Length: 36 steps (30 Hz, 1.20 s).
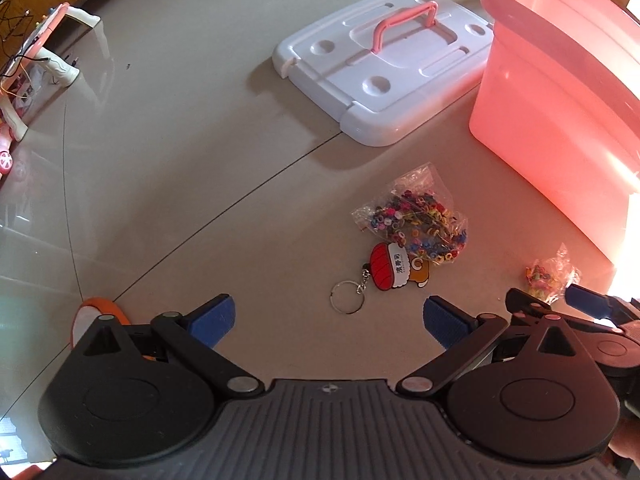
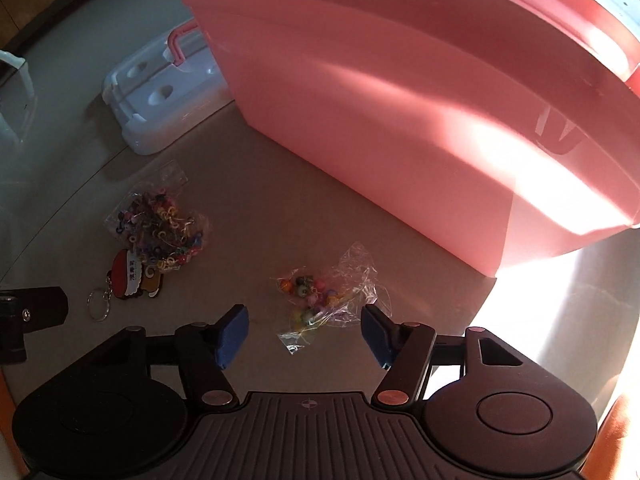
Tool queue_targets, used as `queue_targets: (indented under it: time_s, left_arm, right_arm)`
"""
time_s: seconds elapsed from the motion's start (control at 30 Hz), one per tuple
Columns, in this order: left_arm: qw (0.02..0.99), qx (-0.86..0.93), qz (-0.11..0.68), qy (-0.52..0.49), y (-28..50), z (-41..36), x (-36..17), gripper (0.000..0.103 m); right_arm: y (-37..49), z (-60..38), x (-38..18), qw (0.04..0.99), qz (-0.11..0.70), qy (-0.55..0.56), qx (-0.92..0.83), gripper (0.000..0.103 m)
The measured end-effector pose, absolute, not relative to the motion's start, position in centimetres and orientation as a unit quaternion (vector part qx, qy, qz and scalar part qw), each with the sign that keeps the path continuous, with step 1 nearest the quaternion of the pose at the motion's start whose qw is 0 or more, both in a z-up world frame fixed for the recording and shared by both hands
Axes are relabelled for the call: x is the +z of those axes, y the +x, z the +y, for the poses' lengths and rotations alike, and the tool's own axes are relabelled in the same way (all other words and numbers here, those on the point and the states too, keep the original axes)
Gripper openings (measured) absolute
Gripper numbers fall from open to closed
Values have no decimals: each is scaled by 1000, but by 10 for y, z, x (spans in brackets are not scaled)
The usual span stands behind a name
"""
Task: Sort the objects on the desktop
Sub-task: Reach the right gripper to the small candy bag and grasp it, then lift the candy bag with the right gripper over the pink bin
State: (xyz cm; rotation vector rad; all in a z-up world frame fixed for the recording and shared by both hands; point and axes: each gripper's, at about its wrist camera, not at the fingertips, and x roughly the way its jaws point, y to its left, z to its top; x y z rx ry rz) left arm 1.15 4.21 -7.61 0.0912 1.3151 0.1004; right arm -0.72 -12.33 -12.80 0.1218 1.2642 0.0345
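**On the worktop, nothing sorted yet**

At nine o'clock from my left gripper (image 1: 328,320), whose jaws are spread and empty, bare worktop (image 1: 168,160) stretches away. At twelve o'clock lies the keychain (image 1: 390,272), touching the big bead bag (image 1: 416,224); the white lid (image 1: 384,64) rests beyond, off the pink bin (image 1: 560,92) at two o'clock. My right gripper (image 2: 304,336), jaws also wide and holding nothing, straddles the small bead bag (image 2: 320,300). I cannot see inside the bin; I judge all three items remain to go in.

Pink bin (image 2: 400,100) close ahead; bare tabletop (image 1: 168,152) leftward.
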Motion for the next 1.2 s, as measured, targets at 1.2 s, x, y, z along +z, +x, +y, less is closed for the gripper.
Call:
queue_targets:
  time_s: [1.2]
  left_arm:
    - [810,56,582,46,-13,31,-27,102]
  right_arm:
    - [-24,-116,16,849,519,6,104,9]
